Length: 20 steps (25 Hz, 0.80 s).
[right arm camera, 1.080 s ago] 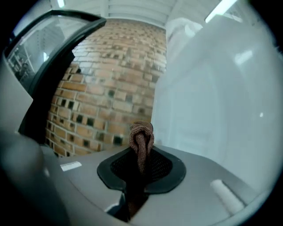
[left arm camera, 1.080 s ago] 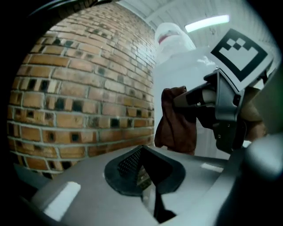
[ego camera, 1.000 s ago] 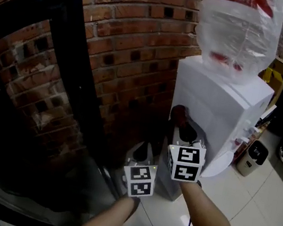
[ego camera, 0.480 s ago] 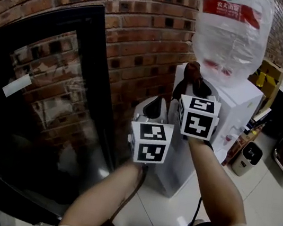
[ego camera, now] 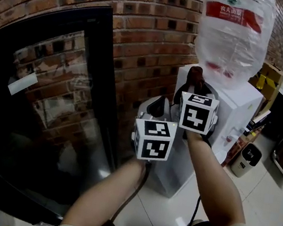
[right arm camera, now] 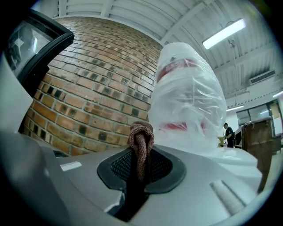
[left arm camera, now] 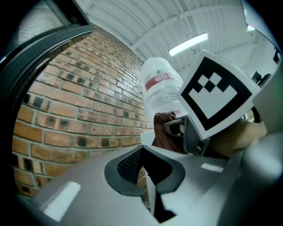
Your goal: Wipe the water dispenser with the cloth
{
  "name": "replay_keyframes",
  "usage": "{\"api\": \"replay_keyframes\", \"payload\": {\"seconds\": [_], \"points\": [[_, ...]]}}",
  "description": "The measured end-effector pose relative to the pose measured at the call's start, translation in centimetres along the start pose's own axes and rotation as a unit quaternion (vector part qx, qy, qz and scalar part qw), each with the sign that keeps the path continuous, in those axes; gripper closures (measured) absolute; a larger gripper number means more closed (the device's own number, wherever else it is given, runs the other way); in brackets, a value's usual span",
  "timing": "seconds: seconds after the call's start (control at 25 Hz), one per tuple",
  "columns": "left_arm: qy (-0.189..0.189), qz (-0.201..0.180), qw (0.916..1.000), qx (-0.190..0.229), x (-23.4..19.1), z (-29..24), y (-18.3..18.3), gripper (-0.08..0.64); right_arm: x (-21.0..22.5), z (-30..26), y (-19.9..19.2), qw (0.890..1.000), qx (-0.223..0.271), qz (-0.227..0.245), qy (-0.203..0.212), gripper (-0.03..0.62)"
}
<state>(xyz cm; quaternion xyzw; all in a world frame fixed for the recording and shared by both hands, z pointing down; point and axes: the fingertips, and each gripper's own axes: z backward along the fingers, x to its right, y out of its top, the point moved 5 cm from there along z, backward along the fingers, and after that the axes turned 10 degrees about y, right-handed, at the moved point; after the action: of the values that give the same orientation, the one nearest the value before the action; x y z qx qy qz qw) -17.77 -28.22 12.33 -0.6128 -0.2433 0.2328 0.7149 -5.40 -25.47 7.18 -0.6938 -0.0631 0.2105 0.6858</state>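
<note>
- Right tongs [right arm camera: 139,174]: jaws clamped on a brown cloth [right arm camera: 140,140]. A bunched fold of it stands up past the pads.
- Left tongs [left arm camera: 148,172]: jaws closed together, nothing between them. Held just beside the right tongs.
- Cloth location: at the upper left edge of the white water dispenser [ego camera: 230,111], beneath its inverted bottle [ego camera: 232,34]. Contact with the casing cannot be confirmed.
- Brick wall [ego camera: 144,30] stands directly behind the unit.

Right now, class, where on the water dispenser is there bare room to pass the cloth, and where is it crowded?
Bare: the white top of the dispenser between the bottle and its front edge. Crowded: the corner by the brick wall, where the right claw holds the cloth.
</note>
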Motion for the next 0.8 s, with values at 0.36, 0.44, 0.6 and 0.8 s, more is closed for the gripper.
{"api": "replay_keyframes", "payload": {"seconds": [0.36,0.44,0.6,0.8], "points": [[0.009,0.01,0.9996,-0.026,-0.7,-0.1,-3.1,0.56,-0.4,0.2,-3.5,1.0,-0.023,-0.011,0.001,0.521],[0.008,0.014,0.9992,-0.036,-0.7,0.0,-4.3,0.56,-0.5,0.2,-4.8,0.999,-0.032,-0.017,0.001,0.522],[0.006,0.015,0.9983,-0.056,-0.5,0.3,-7.1,0.56,-0.8,0.4,-7.6,0.999,-0.048,-0.025,0.0,0.52],[0.009,0.018,0.9965,-0.082,-0.3,0.6,-10.9,0.56,-1.5,0.4,-11.2,0.997,-0.073,-0.033,0.006,0.522]]}}
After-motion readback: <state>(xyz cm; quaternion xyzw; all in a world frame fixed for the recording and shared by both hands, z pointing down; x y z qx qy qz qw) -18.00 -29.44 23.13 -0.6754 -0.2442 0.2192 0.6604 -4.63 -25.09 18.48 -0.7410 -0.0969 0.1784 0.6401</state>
